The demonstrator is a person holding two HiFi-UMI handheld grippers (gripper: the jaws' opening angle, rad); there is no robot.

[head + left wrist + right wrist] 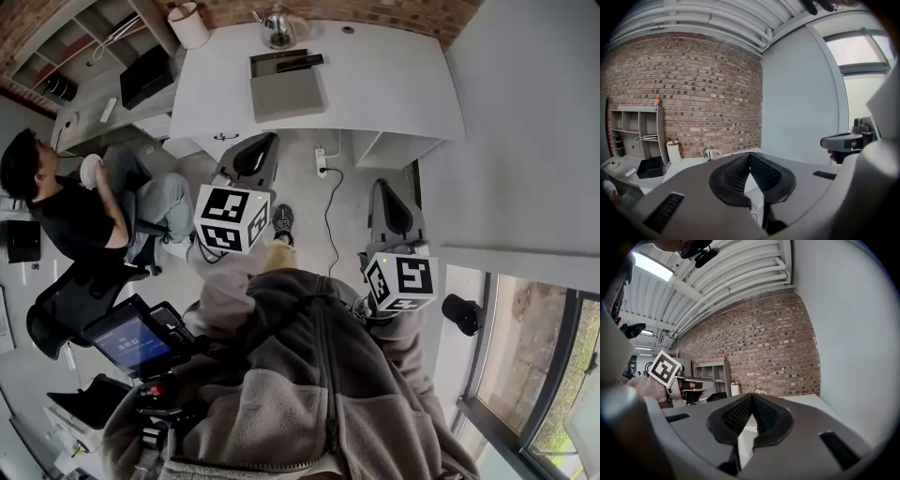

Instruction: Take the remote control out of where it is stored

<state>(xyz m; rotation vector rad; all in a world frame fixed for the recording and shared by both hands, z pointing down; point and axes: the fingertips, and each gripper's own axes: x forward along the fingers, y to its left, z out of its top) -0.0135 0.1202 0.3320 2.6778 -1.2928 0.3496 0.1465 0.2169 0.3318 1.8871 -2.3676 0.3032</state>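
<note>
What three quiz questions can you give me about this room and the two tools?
1. True or false: the left tool and the right tool are both shut and empty.
2. What stands on the white table beyond the grey box? A kettle B plant C lamp
3. Fill in: the wall behind the table is made of ____.
Key: 1 true; 2 A; 3 brick.

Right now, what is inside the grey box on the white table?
A black remote control lies in the open strip of the grey box. Its lid covers the rest; anything beneath is hidden.
</note>
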